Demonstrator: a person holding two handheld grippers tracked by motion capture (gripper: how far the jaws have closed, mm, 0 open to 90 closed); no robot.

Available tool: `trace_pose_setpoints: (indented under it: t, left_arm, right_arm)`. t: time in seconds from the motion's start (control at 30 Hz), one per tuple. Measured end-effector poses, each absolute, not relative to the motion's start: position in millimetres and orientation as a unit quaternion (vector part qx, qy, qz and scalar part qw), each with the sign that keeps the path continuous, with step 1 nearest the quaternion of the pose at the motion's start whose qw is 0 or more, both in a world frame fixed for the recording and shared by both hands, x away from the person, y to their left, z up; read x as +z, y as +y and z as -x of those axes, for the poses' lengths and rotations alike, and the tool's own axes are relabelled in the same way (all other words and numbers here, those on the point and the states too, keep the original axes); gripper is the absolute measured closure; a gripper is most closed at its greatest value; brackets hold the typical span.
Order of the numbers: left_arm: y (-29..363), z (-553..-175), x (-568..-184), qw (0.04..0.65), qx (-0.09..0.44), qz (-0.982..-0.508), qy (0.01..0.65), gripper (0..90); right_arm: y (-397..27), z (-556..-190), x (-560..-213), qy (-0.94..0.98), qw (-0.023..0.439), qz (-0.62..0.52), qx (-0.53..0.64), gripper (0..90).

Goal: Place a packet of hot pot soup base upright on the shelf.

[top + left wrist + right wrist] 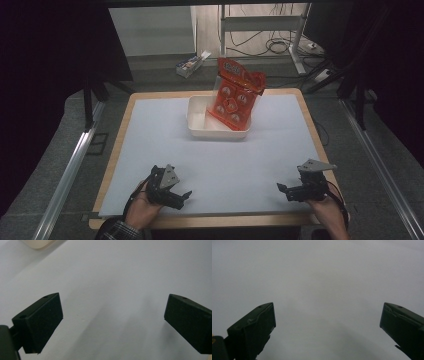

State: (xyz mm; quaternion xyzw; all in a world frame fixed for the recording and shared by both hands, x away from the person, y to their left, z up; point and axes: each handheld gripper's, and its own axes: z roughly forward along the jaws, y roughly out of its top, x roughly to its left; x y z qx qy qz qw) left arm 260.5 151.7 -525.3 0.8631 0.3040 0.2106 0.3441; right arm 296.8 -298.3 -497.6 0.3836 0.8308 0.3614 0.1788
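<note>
2 grippers low over the counter near edge, left gripper and right gripper fingers wide, empty, orange snack bag leaning in white tray well beyond.

No legible text; print on the orange snack bag too blurred.

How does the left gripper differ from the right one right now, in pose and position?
The left gripper sits near the table's front left corner, the right gripper near the front right. The left gripper points toward the right and slightly forward; the right gripper points left, so they face each other. The left gripper's grey plate tilts steeply, while the right gripper's lies nearly flat. Both have jaws wide apart, hold nothing, and lie well short of the white tray holding the orange bag.
</note>
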Motion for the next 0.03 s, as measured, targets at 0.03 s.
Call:
trace_pose_setpoints:
  t: [0.03]
  left_arm:
    - [151.2, -260.7, -525.2, 0.34, 0.212, -0.864, 0.304, 2.0]
  right_arm:
    - [-298.4, -297.0, -497.9, 0.831, 0.18, -0.384, 0.36, 0.2]
